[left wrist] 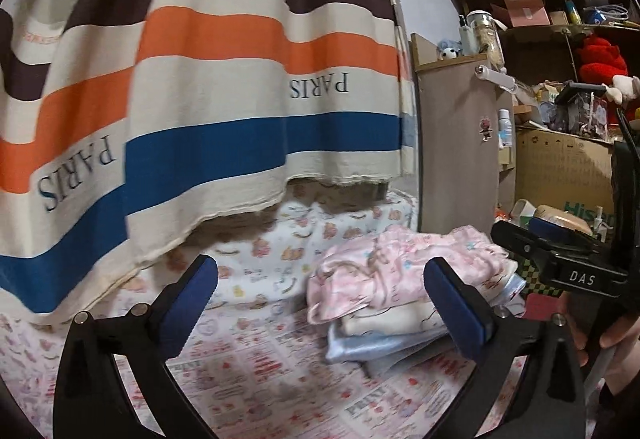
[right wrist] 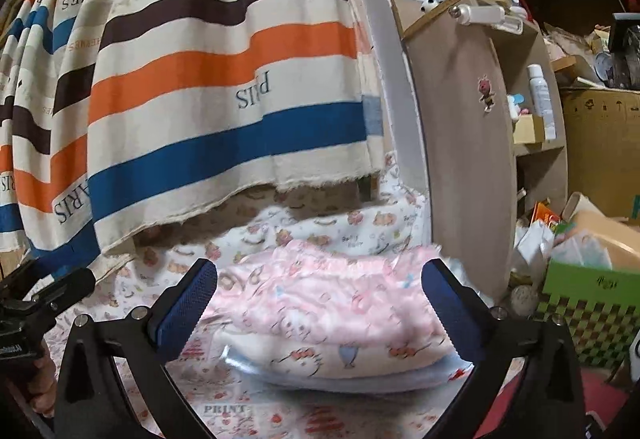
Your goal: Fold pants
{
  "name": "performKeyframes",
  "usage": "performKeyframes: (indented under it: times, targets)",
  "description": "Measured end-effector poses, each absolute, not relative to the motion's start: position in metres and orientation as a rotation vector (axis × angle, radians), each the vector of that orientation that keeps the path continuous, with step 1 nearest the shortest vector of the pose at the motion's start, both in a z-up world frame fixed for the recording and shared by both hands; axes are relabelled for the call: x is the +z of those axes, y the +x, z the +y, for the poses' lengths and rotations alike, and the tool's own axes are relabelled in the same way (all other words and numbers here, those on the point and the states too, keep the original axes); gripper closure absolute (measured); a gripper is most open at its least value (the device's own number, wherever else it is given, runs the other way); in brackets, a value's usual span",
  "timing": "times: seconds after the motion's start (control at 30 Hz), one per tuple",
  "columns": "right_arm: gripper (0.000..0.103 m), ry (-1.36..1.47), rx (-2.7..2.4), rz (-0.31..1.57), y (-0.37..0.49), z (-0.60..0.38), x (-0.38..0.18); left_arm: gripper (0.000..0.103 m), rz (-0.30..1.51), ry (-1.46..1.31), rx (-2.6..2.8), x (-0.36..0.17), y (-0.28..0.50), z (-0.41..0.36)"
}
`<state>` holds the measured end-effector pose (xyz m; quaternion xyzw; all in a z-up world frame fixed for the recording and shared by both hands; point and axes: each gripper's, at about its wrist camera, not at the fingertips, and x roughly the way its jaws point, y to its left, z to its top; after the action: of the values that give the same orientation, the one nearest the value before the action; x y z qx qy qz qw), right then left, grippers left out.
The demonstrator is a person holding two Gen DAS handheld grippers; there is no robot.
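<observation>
Nearest, the left gripper [left wrist: 320, 303] and the right gripper [right wrist: 320, 305] both stand with fingers wide apart and nothing between the pads, above the printed bedsheet [left wrist: 280, 371]. The folded pink pants [right wrist: 320, 303] top a small stack of folded clothes [right wrist: 340, 367] at twelve o'clock from the right gripper, at about two o'clock from the left. Farther off, a striped curtain [left wrist: 240, 79] hangs at eleven o'clock, a brown cabinet [right wrist: 460, 159] stands at two, and the cluttered shelves [left wrist: 560, 39] beyond are blurred and cut off.

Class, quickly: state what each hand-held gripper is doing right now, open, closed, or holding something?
Left hand-held gripper: open, holding nothing.
Right hand-held gripper: open, holding nothing; the folded pink pants lie beyond it.
</observation>
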<state>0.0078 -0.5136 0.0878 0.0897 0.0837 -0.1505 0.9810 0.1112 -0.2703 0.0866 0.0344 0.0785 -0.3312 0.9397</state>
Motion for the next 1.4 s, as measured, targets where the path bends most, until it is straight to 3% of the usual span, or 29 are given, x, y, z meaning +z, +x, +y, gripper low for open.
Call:
performKeyframes:
  times: [0.53,0.83,1.4]
  targets:
    - [0.001,0.118,-0.315,0.294,0.047,-0.492,0.021,0.001,0.255,0.086,-0.666,0.025,0.128,-0.255]
    - [0.001,0.104,-0.351,0.366,0.062,-0.494,0.015,0.001,0.328,0.066,-0.597,0.006,0.145,-0.253]
    - [0.001,0.038,-0.343,0.330,0.058,-0.480,0.018,0.001,0.329,0.074,-0.546,0.006,0.146,-0.250]
